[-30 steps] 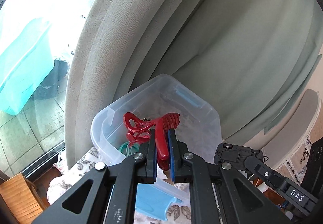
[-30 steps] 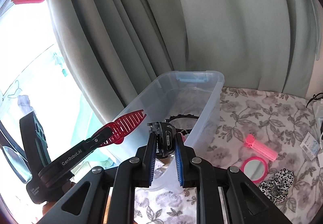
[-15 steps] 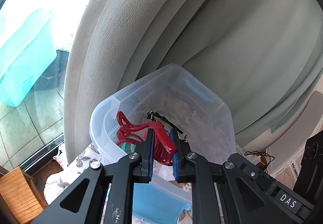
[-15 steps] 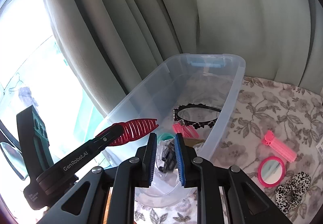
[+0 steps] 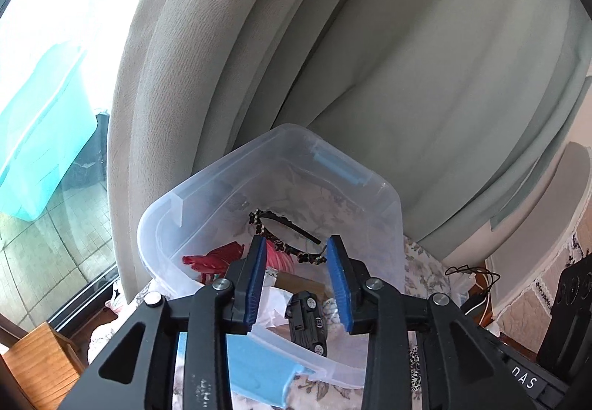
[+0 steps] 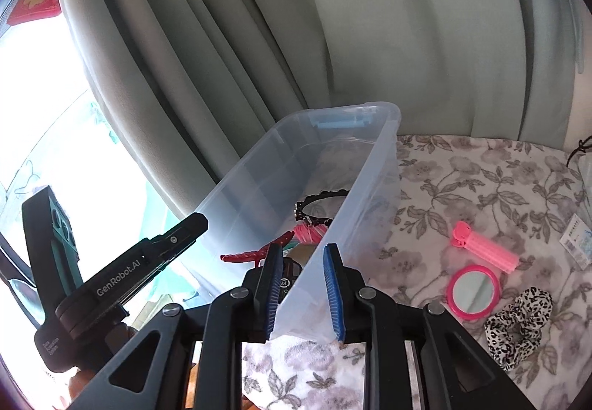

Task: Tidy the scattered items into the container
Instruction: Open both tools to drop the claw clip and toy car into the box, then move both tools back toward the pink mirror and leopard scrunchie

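Note:
A clear plastic bin stands on a floral cloth by the curtain. Inside lie a red claw hair clip, a black beaded headband, a pink item and a small black toy car. My left gripper is open and empty over the bin's near end. My right gripper is open, its jaws either side of the bin's near corner. A pink hair roller, a pink round mirror and a leopard scrunchie lie on the cloth to the right.
A grey curtain hangs right behind the bin, with a window to the left. A blue lid lies under the bin's near edge. A paper tag and cables sit at the far right.
My left gripper opened and the red claw clip dropped into the bin. My right gripper opened too and the black toy car now lies in the bin.

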A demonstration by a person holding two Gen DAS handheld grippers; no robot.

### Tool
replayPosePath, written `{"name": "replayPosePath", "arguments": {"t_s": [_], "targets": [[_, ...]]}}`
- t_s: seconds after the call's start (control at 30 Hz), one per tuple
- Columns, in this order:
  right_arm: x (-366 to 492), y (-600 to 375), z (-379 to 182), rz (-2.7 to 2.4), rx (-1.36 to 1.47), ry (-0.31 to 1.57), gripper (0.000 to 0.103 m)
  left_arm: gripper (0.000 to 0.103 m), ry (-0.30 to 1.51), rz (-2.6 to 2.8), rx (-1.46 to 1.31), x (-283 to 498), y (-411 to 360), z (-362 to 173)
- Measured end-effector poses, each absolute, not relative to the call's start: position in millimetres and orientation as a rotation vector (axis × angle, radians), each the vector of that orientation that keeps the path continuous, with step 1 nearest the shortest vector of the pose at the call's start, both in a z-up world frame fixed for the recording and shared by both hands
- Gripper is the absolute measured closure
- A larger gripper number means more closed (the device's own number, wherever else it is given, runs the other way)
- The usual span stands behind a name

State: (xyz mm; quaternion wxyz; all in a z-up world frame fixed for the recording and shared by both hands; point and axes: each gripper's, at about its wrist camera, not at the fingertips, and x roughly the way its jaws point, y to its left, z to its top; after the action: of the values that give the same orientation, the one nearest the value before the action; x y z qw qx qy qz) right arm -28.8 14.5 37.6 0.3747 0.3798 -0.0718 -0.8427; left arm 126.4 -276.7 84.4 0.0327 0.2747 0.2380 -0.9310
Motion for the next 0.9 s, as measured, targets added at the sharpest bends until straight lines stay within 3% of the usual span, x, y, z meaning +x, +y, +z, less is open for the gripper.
{"name": "replayPosePath", "arguments": {"t_s": [0.2,0.33,0.7,0.9], "targets": [[-22,58,43,-2.209,0.945,-0.284,0.070,0.059,0.677,-2.951,0.802,99,-183,101],[-18,100,46,-2.278,0.932,-0.374,0.067,0.049,0.631,-3.045,0.721,107,-147,115],[-17,221,32,-2.439,0.928,-0.632,0.051,0.048,0.423,-3.178,0.842,67,-25,105],[-25,274,3,-2.487,1.023,-0.766,0.049,0.048,0.302,-3.188,0.999,-1,46,61]]}}
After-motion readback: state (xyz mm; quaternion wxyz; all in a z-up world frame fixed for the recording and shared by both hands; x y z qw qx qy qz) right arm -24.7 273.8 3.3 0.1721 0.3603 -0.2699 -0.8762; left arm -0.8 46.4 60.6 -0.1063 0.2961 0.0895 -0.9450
